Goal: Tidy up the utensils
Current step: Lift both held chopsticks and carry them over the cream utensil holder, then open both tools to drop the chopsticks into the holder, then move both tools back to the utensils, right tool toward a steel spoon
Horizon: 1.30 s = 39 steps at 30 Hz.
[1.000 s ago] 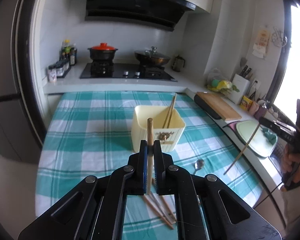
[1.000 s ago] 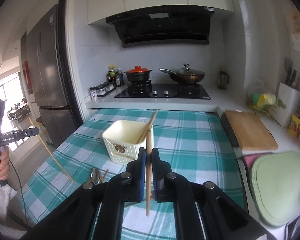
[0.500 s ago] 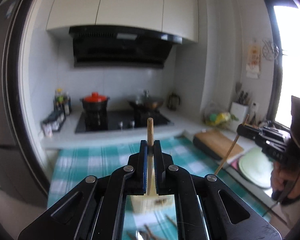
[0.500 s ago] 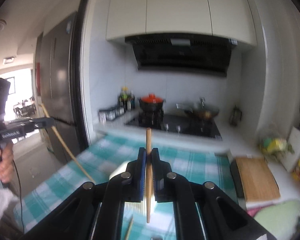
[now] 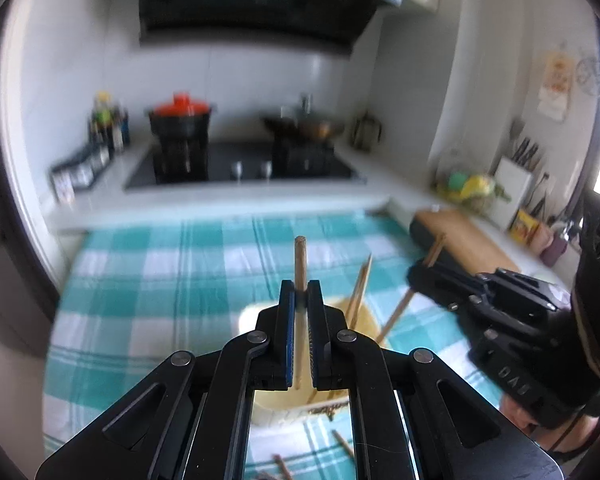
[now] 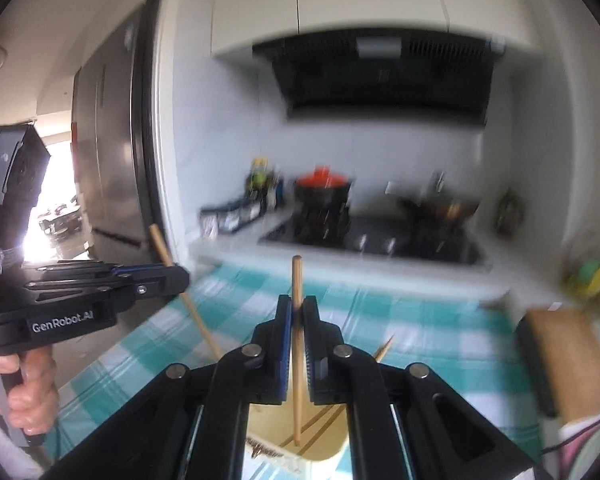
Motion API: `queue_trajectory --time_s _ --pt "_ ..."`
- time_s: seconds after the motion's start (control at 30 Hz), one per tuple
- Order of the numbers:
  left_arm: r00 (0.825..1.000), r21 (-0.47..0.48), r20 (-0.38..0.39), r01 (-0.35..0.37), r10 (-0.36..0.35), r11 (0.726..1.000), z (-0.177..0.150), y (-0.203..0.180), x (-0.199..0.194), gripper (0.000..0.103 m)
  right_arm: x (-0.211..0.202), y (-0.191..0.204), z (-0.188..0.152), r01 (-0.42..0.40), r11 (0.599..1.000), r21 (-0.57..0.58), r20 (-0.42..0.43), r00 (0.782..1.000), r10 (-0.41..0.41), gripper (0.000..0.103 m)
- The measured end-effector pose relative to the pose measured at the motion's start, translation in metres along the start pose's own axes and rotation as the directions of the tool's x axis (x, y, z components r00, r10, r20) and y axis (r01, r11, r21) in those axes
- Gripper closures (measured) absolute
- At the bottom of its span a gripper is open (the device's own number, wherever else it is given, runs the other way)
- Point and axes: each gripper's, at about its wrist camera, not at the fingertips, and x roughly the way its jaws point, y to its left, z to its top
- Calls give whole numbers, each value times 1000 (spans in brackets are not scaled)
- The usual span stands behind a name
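My left gripper (image 5: 300,286) is shut on a wooden chopstick (image 5: 300,256) that stands upright between its blue pads. Just below and ahead is the cream utensil holder (image 5: 247,315), with chopsticks (image 5: 360,288) leaning in it. My right gripper (image 5: 415,274) comes in from the right, its chopstick (image 5: 398,312) slanting down to the holder's rim. In the right wrist view, the right gripper (image 6: 297,302) is shut on its chopstick (image 6: 297,276) over the holder (image 6: 324,446). The left gripper (image 6: 182,278) is at the left with its slanting chopstick (image 6: 198,316).
A teal checked cloth (image 5: 160,280) covers the table. Loose chopsticks (image 5: 342,442) lie on it in front of the holder. Behind are a hob with a red-lidded pot (image 5: 180,116) and a wok (image 5: 304,128). A cutting board (image 5: 468,240) lies right, a fridge (image 6: 104,160) stands left.
Both grippers have moved forward and toward each other, each still holding its chopstick. They now hang close over the holder. The spoon and most loose chopsticks have dropped out of view.
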Motion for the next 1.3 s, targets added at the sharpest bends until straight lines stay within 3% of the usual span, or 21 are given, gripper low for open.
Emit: queue_trajectory --time_s 0.13,0.23,0.27,0.33,0.4,0.53,0.67,0.83,0.9,1.0,1.13,1.3 --pt "994 -3 -108 -7 7 1000 -7 1 37 99 42 -10 -15 -28 998 53 -136 990 35 97" --pt "988 -18 -149 -35 32 999 -9 1 54 98 61 -20 -21 -19 994 110 -181 983 39 97" --pt "988 -27 -154 -37 32 999 -9 1 56 93 66 -22 -22 -23 992 125 -197 979 47 95" --pt "985 -49 -166 -44 35 998 -8 1 57 64 76 -27 -20 -10 988 157 -225 973 46 90" --pt "988 -86 -146 -63 50 994 -7 6 45 43 72 -30 -16 5 985 173 -210 977 31 73" --pt "993 -85 -113 -26 16 996 -10 15 -2 31 30 -36 4 11 975 220 -94 995 10 55" --pt "989 -8 -133 -64 62 998 -41 23 -46 11 -18 -31 7 53 988 142 -78 996 -42 54" --pt "971 -25 -204 -136 128 990 -131 51 -78 8 -75 -29 -54 104 994 33 -173 980 -97 52" --pt "953 -65 -234 -213 193 975 -182 63 -80 8 -92 -31 -96 138 990 10 -222 966 -133 52" --pt "930 -124 -259 -301 262 945 -233 74 -72 8 -111 -40 -171 203 979 23 -308 933 -187 52" --pt "901 -134 -282 -376 328 917 -263 72 -50 8 -116 -56 -253 328 941 89 -423 867 -262 52" --pt "883 -110 -290 -414 369 904 -272 69 -27 8 -111 -66 -278 373 912 172 -445 855 -266 52"
